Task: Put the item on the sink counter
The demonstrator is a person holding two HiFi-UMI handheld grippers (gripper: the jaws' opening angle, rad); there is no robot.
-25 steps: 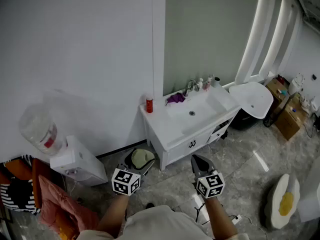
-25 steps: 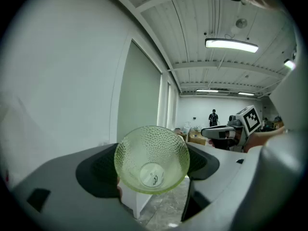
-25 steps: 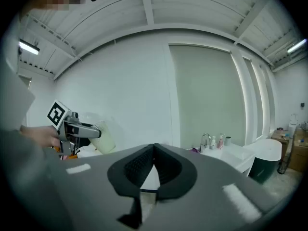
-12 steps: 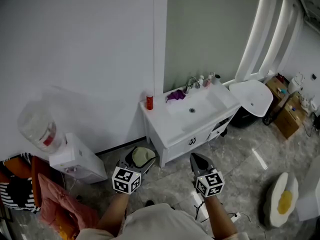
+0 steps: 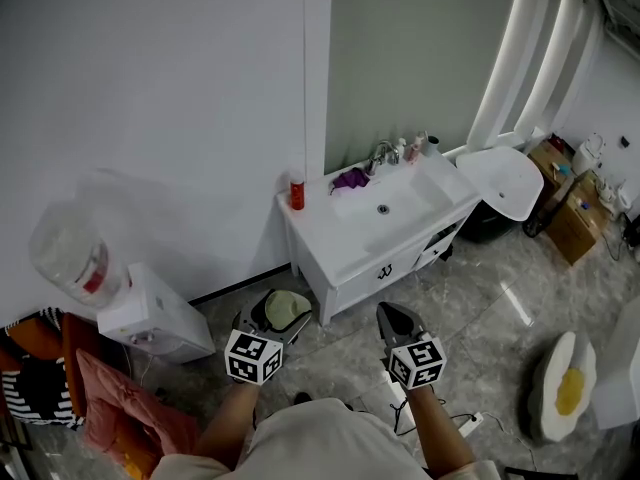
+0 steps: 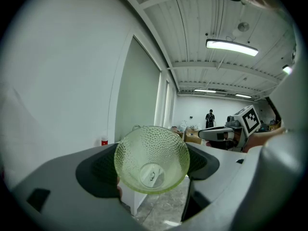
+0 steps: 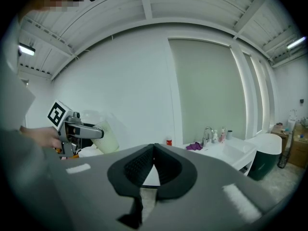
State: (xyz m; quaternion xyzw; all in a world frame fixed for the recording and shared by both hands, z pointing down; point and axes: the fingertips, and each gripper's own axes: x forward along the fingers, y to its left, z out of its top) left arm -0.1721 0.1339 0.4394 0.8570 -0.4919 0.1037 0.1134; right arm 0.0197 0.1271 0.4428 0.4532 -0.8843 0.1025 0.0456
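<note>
Clamping pale green dimpled glass cup (image 6: 149, 146) between jaws of left gripper (image 6: 152, 163), above floor, well apart from white sink counter (image 5: 352, 255). Keeping right gripper (image 7: 153, 150) clenched, jaws together on nothing.

Left arm (image 5: 222, 426) and right arm (image 5: 437, 436) reach forward, side by side. Left claw (image 5: 266, 320) clamps a cup (image 6: 151, 160); right claw (image 5: 398, 320) is closed, empty.

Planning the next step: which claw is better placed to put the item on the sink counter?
Left. The left claw holds the green glass cup between its jaws; the right claw is shut and empty. The sink counter lies ahead of both.
</note>
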